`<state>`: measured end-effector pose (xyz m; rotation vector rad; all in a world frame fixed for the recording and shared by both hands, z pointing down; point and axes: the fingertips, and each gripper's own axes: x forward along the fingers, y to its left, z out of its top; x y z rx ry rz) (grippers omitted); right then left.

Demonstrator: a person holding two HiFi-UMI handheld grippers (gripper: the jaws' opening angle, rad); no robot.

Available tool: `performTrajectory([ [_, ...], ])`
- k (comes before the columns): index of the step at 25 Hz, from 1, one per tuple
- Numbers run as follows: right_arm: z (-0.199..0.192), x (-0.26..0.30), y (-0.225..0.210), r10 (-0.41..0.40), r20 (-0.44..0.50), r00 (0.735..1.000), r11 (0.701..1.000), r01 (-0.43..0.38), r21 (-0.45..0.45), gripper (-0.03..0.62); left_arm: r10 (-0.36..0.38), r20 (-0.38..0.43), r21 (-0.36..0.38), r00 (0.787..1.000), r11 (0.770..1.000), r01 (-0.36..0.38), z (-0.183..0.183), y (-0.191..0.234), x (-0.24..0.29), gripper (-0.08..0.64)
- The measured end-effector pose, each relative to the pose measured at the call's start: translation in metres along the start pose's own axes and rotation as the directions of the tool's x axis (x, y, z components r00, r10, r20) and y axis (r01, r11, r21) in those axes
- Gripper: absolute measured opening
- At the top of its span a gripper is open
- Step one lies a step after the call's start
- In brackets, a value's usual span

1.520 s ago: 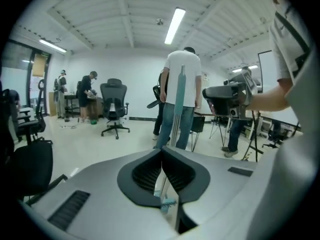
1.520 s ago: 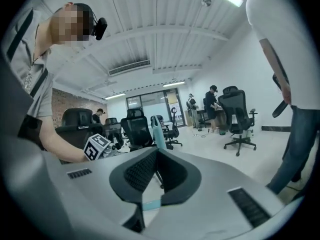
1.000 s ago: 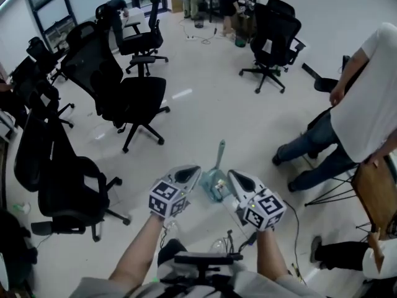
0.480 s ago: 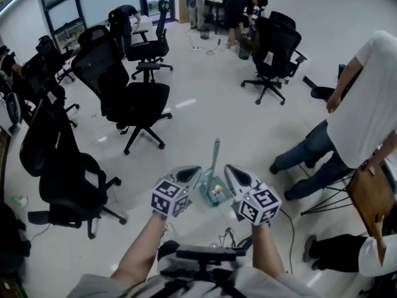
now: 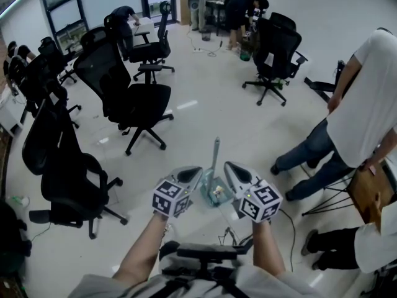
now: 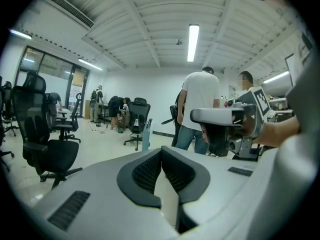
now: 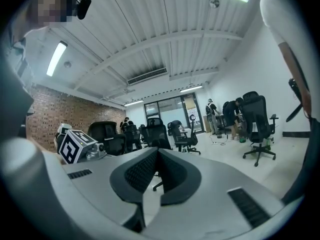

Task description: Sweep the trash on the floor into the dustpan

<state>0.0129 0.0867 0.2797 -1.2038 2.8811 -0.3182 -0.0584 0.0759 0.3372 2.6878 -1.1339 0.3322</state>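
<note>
An open office seen from above, with a glossy white floor (image 5: 211, 113). At the left stand several black mesh office chairs on wheeled bases (image 5: 133, 95). Low in the middle, the person's left hand-held gripper (image 5: 190, 171), grey with a black-and-white marker cube, has its jaws pressed together on nothing. Just to its right, between the two tools, a pale green plastic dustpan with a long upright handle (image 5: 214, 180) stands on the floor. Something small seems to lie in its pan, too small to tell what. The right hand-held gripper (image 5: 231, 167) mirrors the left, jaws likewise closed and empty. Neither tool touches the dustpan, and no broom is visible. At the far right stands a person in a white shirt and blue jeans (image 5: 350, 120). The dustpan looks light and stiff, and would likely skate on the smooth floor when pushed. The slim upright handle seems the best place to grip it, low down for steadier control.
</note>
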Motion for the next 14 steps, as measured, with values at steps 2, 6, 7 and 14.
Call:
performTrajectory([
  [2,0.0016,0.0005,-0.0008,0.0,0.003,1.0,1.0,0.0,0.0,0.0,-0.002,-0.001,0.002,1.0,1.0,0.002,0.0003,-0.0004,0.0008,0.0],
  [6,0.0037,-0.0013,-0.0034,-0.005,0.005,1.0,1.0,0.005,0.001,0.0,-0.005,0.0,0.007,1.0,1.0,0.005,0.0018,-0.0022,0.0029,0.0],
  [7,0.0036,-0.0014,-0.0037,-0.003,0.005,1.0,1.0,0.003,0.0,0.0,-0.005,0.0,0.006,1.0,1.0,0.005,0.0017,-0.0026,0.003,0.0],
  [14,0.0046,-0.002,-0.0026,0.004,0.012,1.0,1.0,-0.004,-0.006,0.0,-0.014,-0.003,0.002,1.0,1.0,0.014,-0.0039,-0.0068,0.0018,0.0],
])
